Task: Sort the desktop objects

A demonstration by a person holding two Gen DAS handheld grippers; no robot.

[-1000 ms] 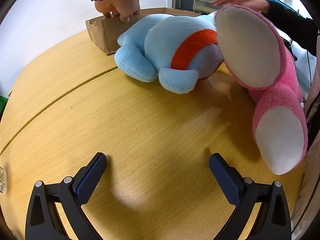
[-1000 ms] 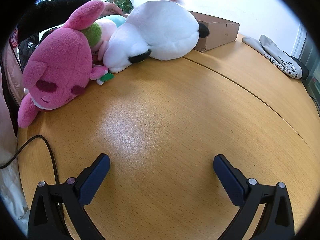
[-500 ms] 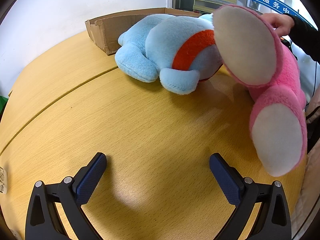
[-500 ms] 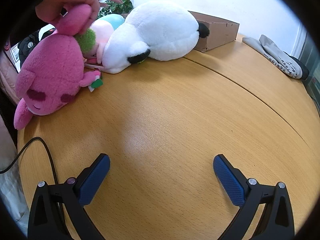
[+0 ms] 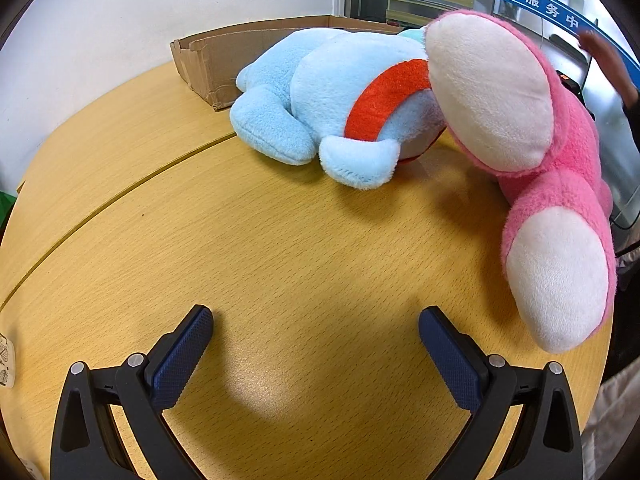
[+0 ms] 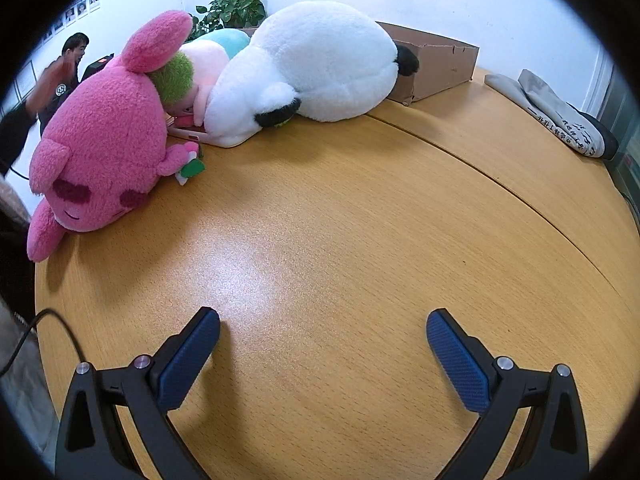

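In the left wrist view, the left gripper hangs low over the bare middle of the round, light wooden table, its blue-padded jaws spread wide with nothing between them. Toward the far edge lies a light blue plush toy with an orange-red band, face down, its far side against an open brown cardboard box. Touching it on the right is a large pink plush toy with cream-white foot soles, stretched along the right-hand edge, one sole overhanging or very near the rim.

In the right wrist view, the right gripper is likewise spread and empty above bare wood. At the far edge a white plush with black ear and tail patches leans on the cardboard box. A smaller pale pink and green plush is wedged between it and the pink plush, whose head lies at the left edge. A folded grey cloth sits at the far right edge, and a black cable trails over the near left rim.

The toys are packed together and touching, so pulling one out may drag its neighbour. The pink toy seems likeliest to slip off the edge if nudged. Soft, bulky fur could also squeeze out of a shallow pinch.
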